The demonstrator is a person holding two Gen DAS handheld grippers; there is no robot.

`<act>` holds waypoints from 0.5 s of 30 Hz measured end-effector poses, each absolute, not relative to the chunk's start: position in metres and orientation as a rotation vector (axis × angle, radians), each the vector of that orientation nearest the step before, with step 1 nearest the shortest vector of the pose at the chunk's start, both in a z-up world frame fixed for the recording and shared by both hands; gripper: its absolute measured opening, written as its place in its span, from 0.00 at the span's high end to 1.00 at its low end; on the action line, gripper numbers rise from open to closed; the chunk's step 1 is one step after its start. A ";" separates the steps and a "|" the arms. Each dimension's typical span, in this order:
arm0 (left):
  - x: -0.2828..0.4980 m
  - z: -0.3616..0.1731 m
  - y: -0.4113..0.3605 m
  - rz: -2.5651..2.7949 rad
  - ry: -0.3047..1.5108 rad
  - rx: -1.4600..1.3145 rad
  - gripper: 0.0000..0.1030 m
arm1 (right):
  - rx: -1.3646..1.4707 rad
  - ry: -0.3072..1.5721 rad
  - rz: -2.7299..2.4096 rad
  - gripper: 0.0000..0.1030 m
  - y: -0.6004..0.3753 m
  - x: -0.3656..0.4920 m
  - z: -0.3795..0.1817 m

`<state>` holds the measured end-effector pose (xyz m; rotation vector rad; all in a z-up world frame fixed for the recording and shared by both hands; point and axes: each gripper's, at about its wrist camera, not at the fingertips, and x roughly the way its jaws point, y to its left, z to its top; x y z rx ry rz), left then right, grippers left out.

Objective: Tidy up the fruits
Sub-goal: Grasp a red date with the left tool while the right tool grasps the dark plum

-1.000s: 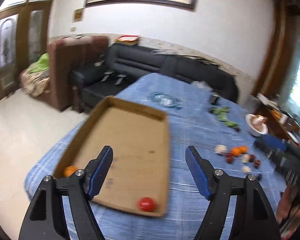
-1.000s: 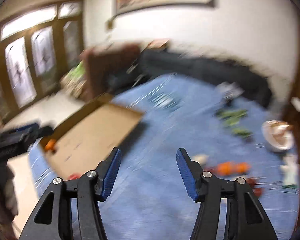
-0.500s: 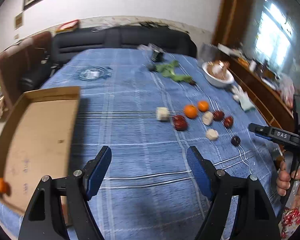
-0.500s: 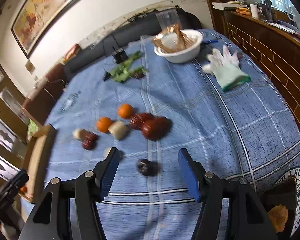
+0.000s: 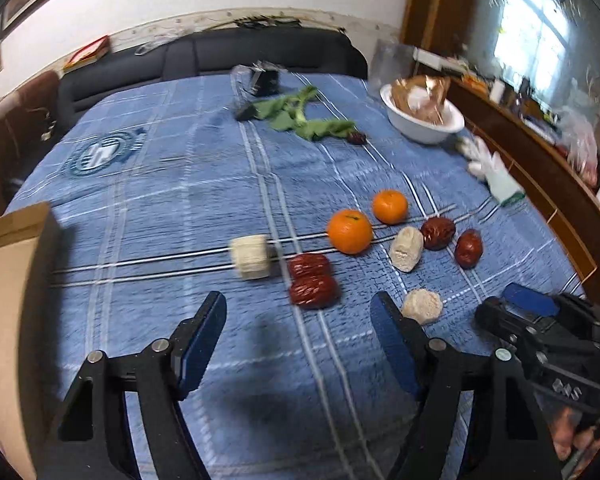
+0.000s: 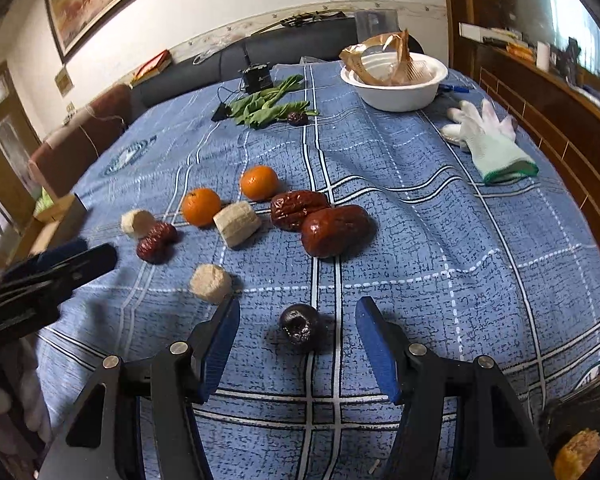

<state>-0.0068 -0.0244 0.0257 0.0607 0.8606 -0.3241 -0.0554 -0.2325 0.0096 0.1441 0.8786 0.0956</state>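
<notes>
Both views have swung off the cardboard box [image 5: 8, 280] onto the scattered fruit. A dark fruit [image 6: 299, 323] now lies between the right gripper [image 6: 298, 344]'s wide, empty jaws; red dates [image 5: 312, 280] sit at twelve o'clock of the left gripper [image 5: 298, 340], whose empty jaws are closing. Picking looks next.

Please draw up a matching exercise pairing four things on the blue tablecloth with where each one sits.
Things:
1. dark wrinkled fruit
2. white bowl
3. glove
4. cardboard box

Places:
A. far end of the table, with crumpled wrapping in it
B. at the table's left edge
C. on the cloth just ahead of the right gripper, between its open jaws
D. near the table's right edge, beside the bowl

Pairs: 1-C, 2-A, 3-D, 4-B
</notes>
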 end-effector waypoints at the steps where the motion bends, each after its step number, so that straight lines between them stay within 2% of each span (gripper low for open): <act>1: -0.002 0.022 -0.028 -0.322 0.865 0.070 0.30 | 0.137 0.877 0.090 0.37 -0.233 -0.055 0.009; 6: 0.014 0.006 -0.043 -0.339 0.903 0.085 0.33 | 0.127 0.885 0.074 0.37 -0.235 -0.057 0.005; 9: 0.013 0.002 -0.047 -0.343 0.897 0.107 0.47 | 0.135 0.897 0.062 0.39 -0.237 -0.057 0.003; 11: 0.011 0.003 -0.046 -0.344 0.888 0.115 0.69 | 0.131 0.909 0.051 0.46 -0.237 -0.056 0.000; 14: 0.011 0.004 -0.045 -0.350 0.885 0.106 0.70 | 0.123 0.906 0.050 0.66 -0.236 -0.056 0.000; 15: 0.011 0.004 -0.044 -0.352 0.886 0.099 0.70 | 0.133 0.906 0.061 0.69 -0.236 -0.056 0.000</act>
